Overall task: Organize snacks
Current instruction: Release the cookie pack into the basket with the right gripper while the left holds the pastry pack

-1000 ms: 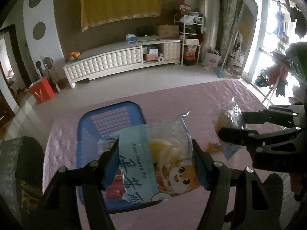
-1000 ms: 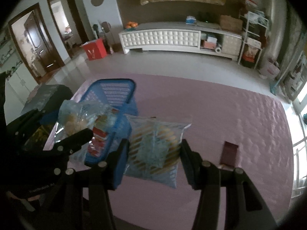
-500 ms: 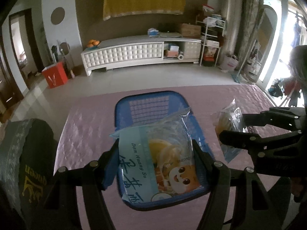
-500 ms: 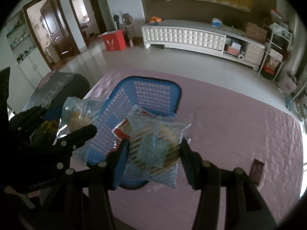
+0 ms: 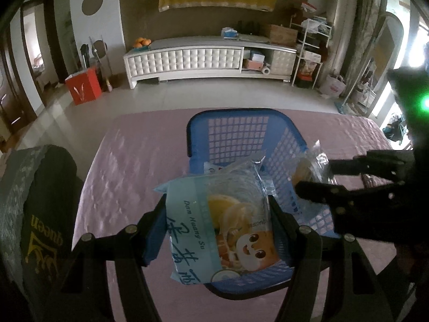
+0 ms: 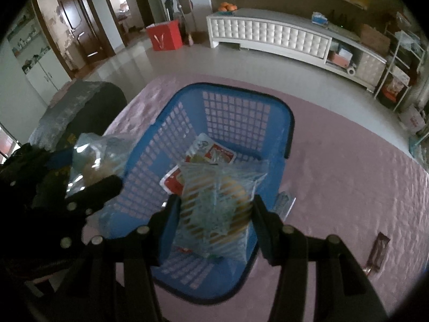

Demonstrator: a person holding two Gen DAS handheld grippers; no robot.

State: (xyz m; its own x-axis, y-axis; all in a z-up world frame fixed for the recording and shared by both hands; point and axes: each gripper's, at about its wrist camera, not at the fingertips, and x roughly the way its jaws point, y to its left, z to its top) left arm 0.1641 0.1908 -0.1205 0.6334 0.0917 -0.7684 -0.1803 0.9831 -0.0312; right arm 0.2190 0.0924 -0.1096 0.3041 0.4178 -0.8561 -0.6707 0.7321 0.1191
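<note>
A blue plastic basket (image 5: 241, 134) stands on the pink table; it also shows in the right wrist view (image 6: 236, 112). My left gripper (image 5: 217, 222) is shut on a light-blue snack bag with a cartoon face (image 5: 222, 225), held above the basket's near left rim. My right gripper (image 6: 214, 214) is shut on a clear striped snack bag (image 6: 214, 206), held over the basket's near right part. A red and white snack pack (image 6: 209, 155) lies inside the basket. In the left wrist view the right gripper (image 5: 313, 177) comes in from the right with its bag (image 5: 308, 166).
A dark brown small packet (image 6: 378, 252) lies on the pink table (image 6: 348, 174) to the right of the basket. A black chair back with gold lettering (image 5: 40, 214) stands at the table's left edge. A small light-blue wrapper (image 6: 284, 204) lies beside the basket's right wall.
Both grippers have moved toward the basket with their bags; the basket now sits larger and nearer the middle in both views, under the held bags.
</note>
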